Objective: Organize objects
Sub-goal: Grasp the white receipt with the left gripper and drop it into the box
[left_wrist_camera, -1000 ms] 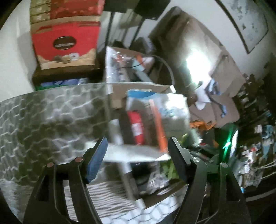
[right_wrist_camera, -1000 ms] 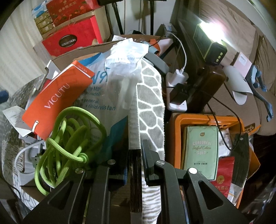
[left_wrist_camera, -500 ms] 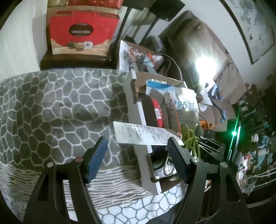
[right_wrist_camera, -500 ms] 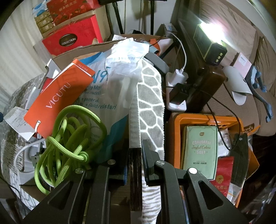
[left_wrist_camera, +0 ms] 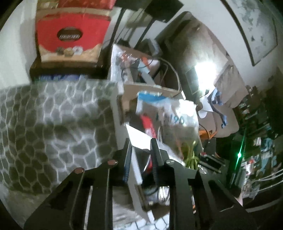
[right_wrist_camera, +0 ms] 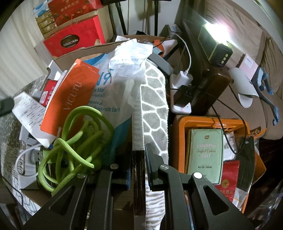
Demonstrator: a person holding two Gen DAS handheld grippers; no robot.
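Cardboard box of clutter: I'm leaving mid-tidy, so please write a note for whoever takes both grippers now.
Left gripper: jaws have just been closing around the white paper slip at the cardboard box wall; firm grip unclear through blur.
Right gripper: shut on a dark board beside the box.
Green rope and orange packet lie in the box.
Nothing visibly sorted; all the sorting is left to do.

White wall (left_wrist_camera: 203, 16), framed picture (left_wrist_camera: 254, 30), brown sofa (right_wrist_camera: 247, 35), bright lamp glare (left_wrist_camera: 205, 70).
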